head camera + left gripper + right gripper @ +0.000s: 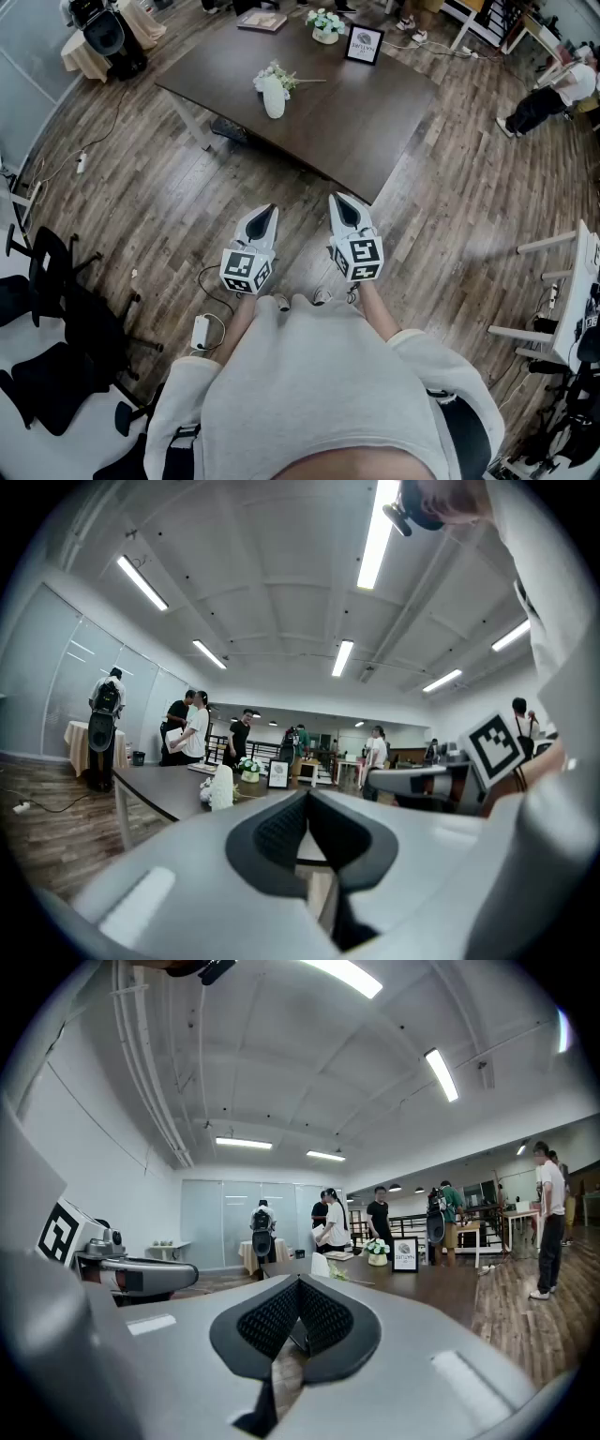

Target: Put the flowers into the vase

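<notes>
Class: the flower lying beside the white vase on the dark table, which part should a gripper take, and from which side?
Probably the bare stem, from above and across it: it seems to lie flat on the table, pointing away from the vase, clear of the blooms.

The framed sign (364, 43) on the table (375, 112) carries print too small to read.

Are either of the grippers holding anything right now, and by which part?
Nothing is held: the left gripper and the right gripper are both shut and empty, away from the table.
</notes>
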{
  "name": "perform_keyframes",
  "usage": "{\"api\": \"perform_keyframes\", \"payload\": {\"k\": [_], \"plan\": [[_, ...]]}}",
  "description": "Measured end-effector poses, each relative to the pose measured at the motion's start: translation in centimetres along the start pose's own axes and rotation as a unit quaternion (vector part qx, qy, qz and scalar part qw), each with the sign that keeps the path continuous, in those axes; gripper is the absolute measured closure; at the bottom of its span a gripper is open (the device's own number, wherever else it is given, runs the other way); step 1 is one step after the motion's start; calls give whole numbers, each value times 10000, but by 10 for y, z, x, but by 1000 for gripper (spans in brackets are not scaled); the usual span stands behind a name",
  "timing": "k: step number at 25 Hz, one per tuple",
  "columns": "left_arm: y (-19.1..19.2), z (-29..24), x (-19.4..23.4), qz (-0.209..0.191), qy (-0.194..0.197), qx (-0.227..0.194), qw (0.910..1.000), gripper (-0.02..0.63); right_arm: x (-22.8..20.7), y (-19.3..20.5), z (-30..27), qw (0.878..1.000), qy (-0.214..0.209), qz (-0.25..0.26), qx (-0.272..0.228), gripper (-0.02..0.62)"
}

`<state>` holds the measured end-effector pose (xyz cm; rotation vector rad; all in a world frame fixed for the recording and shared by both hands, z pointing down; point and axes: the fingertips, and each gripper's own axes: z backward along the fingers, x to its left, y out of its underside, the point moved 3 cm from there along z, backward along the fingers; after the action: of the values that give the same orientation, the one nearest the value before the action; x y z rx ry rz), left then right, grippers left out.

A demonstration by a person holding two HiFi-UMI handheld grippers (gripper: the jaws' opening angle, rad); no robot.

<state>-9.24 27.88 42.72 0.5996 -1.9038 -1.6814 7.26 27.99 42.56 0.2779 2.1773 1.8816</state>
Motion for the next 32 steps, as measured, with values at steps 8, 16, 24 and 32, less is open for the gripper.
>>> {"api": "perform_keyframes", "payload": {"k": [8,16,24,32], "plan": [[2,2,-4,-23,-14,28,10000,595,0,2,4,10000,-3,-19,1,598],[4,2,-12,-26,-114,54,9999,595,-5,2,10,9998,-123,-151,-99,598],[8,-4,-26,-21,-240,87,9997,595,-19,4,16,9992,-307,-203,-145,597],[9,-19,-46,-12,-435,84,9990,595,-48,9,23,9985,-477,-249,-88,597]]}}
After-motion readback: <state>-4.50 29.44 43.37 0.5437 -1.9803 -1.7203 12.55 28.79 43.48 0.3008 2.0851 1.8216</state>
